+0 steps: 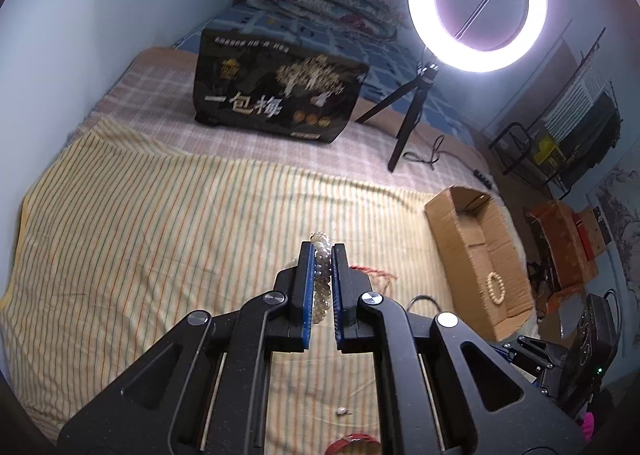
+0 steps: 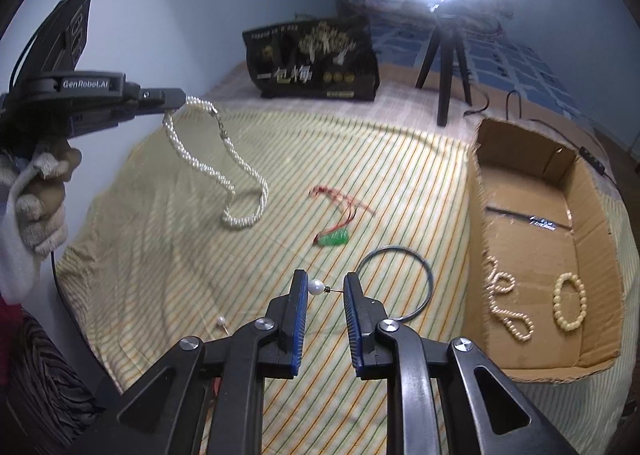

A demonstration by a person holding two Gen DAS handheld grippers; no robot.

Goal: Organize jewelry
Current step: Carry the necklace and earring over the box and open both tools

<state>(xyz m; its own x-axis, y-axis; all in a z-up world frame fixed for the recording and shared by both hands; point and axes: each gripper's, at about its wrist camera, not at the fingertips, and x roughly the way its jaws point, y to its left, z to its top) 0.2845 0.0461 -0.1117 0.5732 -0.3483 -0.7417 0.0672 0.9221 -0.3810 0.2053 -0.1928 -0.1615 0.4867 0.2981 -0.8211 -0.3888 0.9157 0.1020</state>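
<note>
My left gripper (image 1: 322, 255) is shut on a white pearl necklace (image 1: 323, 287), pinched between its blue pads. The right wrist view shows that gripper (image 2: 182, 99) at the upper left, held by a gloved hand, with the pearl necklace (image 2: 240, 191) dangling in a long loop above the striped cloth (image 2: 168, 255). My right gripper (image 2: 325, 287) is shut on a pearl earring (image 2: 316, 287); the pearl rests against the left pad and its wire reaches the right pad. A cardboard box (image 2: 532, 247) on the right holds a cream bead bracelet (image 2: 570, 301) and a beaded strand (image 2: 508, 303).
On the cloth lie a green pendant on red cord (image 2: 334, 239), a thin metal bangle (image 2: 396, 283) and a second pearl earring (image 2: 221, 321). A red bangle (image 1: 352, 445) shows below the left gripper. A black snack bag (image 2: 316, 63) and a ring light tripod (image 2: 444, 67) stand behind.
</note>
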